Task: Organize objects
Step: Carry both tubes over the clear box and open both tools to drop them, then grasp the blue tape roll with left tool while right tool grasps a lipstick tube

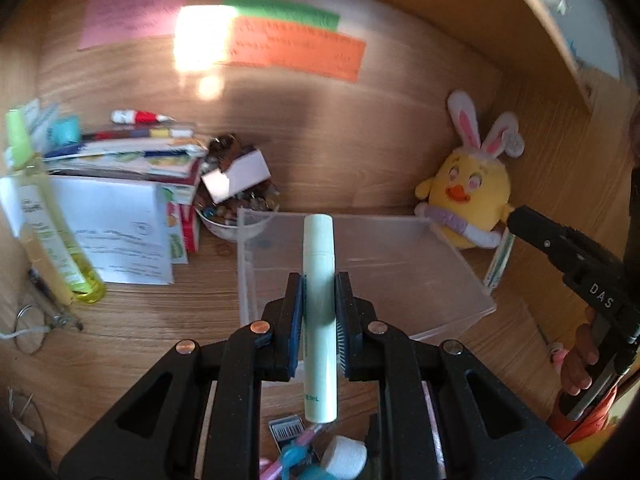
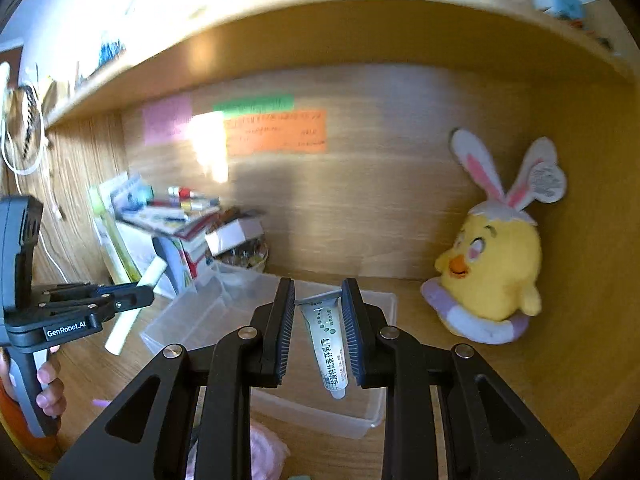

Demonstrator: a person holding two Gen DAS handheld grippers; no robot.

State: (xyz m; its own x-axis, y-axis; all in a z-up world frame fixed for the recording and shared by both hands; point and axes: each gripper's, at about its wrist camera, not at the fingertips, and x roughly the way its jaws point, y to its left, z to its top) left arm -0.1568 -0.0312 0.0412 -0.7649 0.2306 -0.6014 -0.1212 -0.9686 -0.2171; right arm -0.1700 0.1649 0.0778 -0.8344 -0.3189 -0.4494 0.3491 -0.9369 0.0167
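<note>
My left gripper [image 1: 319, 292] is shut on a pale green tube bottle [image 1: 319, 280] and holds it upright over the near edge of a clear plastic box [image 1: 400, 272] on the wooden desk. My right gripper [image 2: 318, 300] holds a small white ointment tube [image 2: 326, 340] with green print between its pads, above the same clear box [image 2: 224, 304]. The left gripper [image 2: 138, 294] with its pale green bottle [image 2: 134, 308] shows at the left of the right wrist view. The right gripper's body [image 1: 568, 256] shows at the right of the left wrist view.
A yellow chick plush with rabbit ears [image 1: 472, 196] sits at the back right corner. A stack of books and papers [image 1: 132, 168], a bowl of beads [image 1: 236, 208] and a yellow-green bottle [image 1: 44, 216] stand at the left. Small items [image 1: 320, 456] lie near the front edge. A shelf [image 2: 320, 28] hangs overhead.
</note>
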